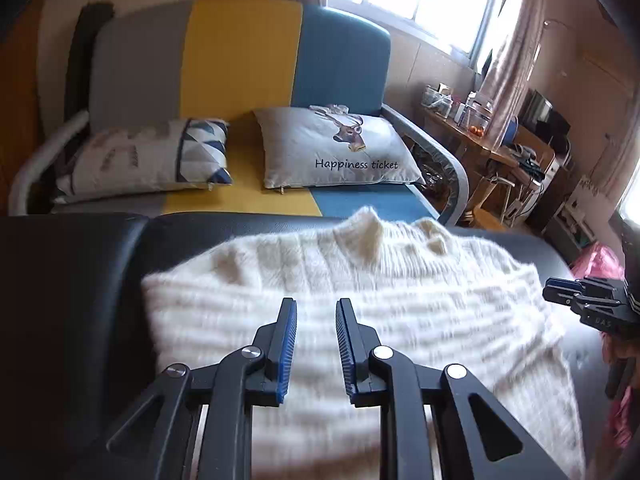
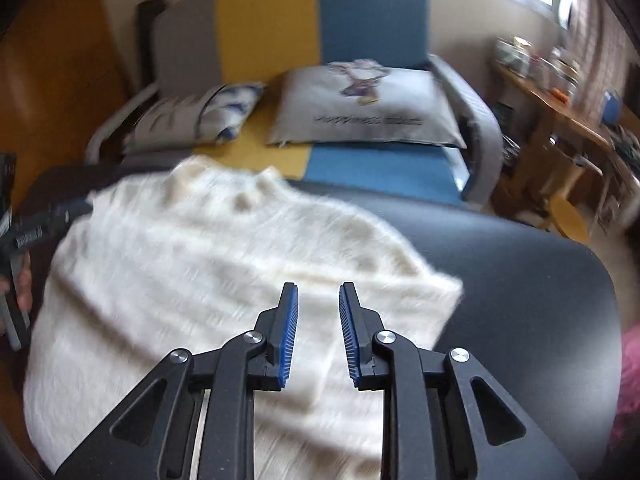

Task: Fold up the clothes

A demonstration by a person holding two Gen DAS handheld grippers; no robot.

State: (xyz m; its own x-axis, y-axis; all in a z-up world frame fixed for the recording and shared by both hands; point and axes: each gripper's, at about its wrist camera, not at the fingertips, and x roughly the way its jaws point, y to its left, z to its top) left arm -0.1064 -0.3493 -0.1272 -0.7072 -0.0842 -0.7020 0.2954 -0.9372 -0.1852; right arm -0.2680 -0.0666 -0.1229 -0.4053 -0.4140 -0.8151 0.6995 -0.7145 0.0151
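Observation:
A fluffy cream-white knitted sweater (image 1: 360,280) lies spread on a black padded surface (image 1: 72,288), its collar at the far side. My left gripper (image 1: 316,304) hovers over the sweater's near left part, open and empty. In the right wrist view the sweater (image 2: 200,264) fills the left and middle, on the same black surface (image 2: 520,280). My right gripper (image 2: 318,288) is open and empty above the sweater's near right edge. The right gripper also shows in the left wrist view (image 1: 554,290), at the sweater's right side. The left gripper shows at the left edge of the right wrist view (image 2: 76,208).
Behind the black surface stands a grey, yellow and blue sofa (image 1: 240,56) with a patterned cushion (image 1: 152,156) and a deer cushion (image 1: 340,148). A cluttered wooden desk (image 1: 480,136) stands at the right under a window. Something pink (image 1: 596,260) lies by the right edge.

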